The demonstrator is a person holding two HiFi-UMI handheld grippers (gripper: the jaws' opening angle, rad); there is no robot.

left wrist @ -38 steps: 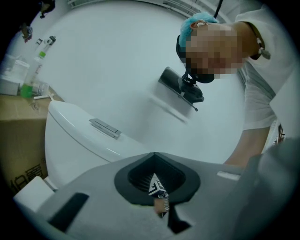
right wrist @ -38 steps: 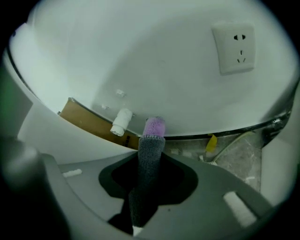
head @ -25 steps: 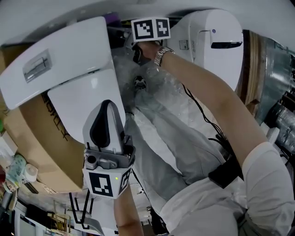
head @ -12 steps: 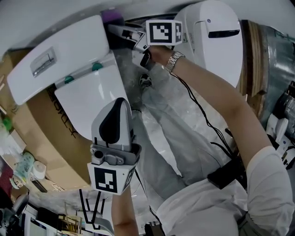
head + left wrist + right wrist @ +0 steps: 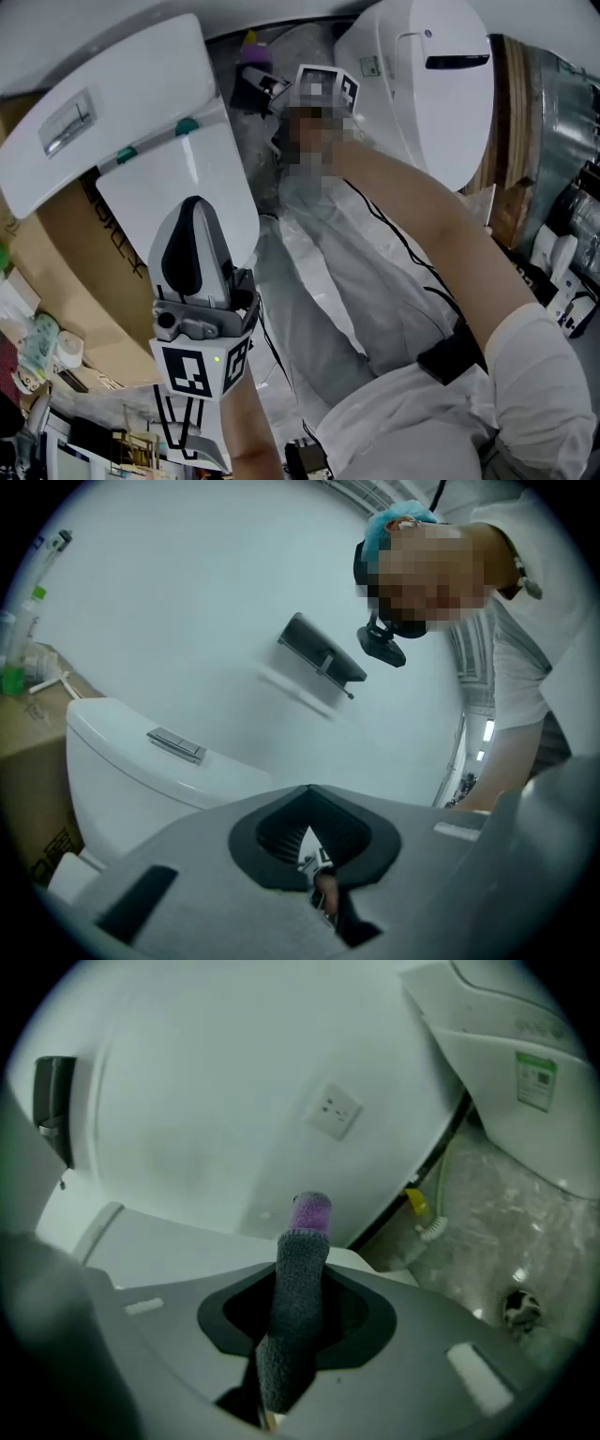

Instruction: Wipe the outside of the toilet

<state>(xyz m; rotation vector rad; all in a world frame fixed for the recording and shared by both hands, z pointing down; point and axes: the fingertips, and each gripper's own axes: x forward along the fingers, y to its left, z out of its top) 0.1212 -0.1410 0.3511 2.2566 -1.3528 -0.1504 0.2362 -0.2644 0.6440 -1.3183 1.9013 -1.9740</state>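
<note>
A white toilet stands at the left of the head view, with its tank above its closed lid. My left gripper hovers over the lid's front with its jaws shut and nothing held; its own view shows the left gripper aimed at the tank. My right gripper reaches into the gap beside the tank, shut on a grey cloth roll with a purple tip. In the right gripper view the cloth roll sticks up from the right gripper.
A second white toilet stands at the right. Crinkled plastic sheeting covers the floor between them, with a floor drain. A cardboard box sits left. On the wall are a socket and a dark holder.
The head view has swung. My left gripper has drifted left and lower over the lid. My right gripper still holds the cloth in the gap by the tank.
</note>
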